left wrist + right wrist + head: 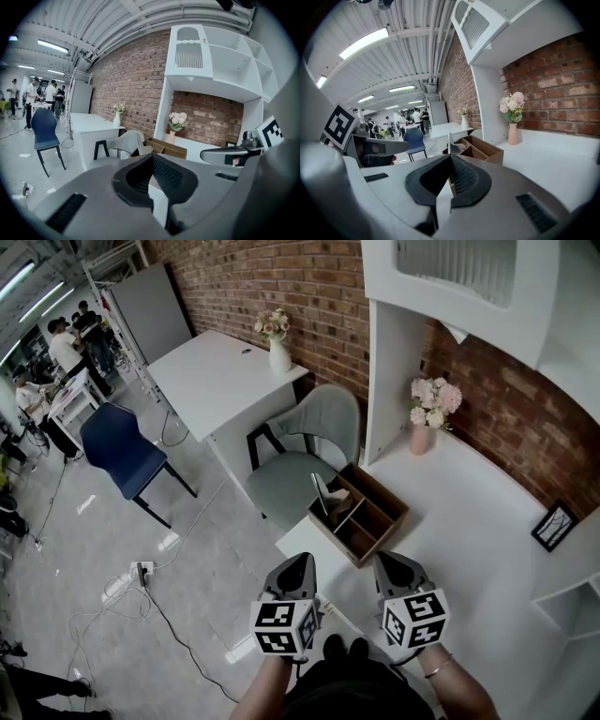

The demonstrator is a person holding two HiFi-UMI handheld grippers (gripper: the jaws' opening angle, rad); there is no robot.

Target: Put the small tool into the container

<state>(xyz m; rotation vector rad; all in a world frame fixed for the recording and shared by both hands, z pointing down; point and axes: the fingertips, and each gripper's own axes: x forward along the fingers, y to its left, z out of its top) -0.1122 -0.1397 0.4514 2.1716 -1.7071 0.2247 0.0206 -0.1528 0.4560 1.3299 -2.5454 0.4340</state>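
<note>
A brown wooden box with several compartments sits on the white desk, near its left edge. A thin flat tool stands leaning in the box's left compartment; in the right gripper view this tool rises from the box. My left gripper and right gripper hover side by side at the desk's near edge, short of the box. Both are shut with nothing between the jaws. The left gripper view shows its jaws closed, with the box beyond them.
A pink vase of flowers stands at the back of the desk under white shelving. A small picture frame is at the right. A grey chair stands left of the desk. Cables and a power strip lie on the floor.
</note>
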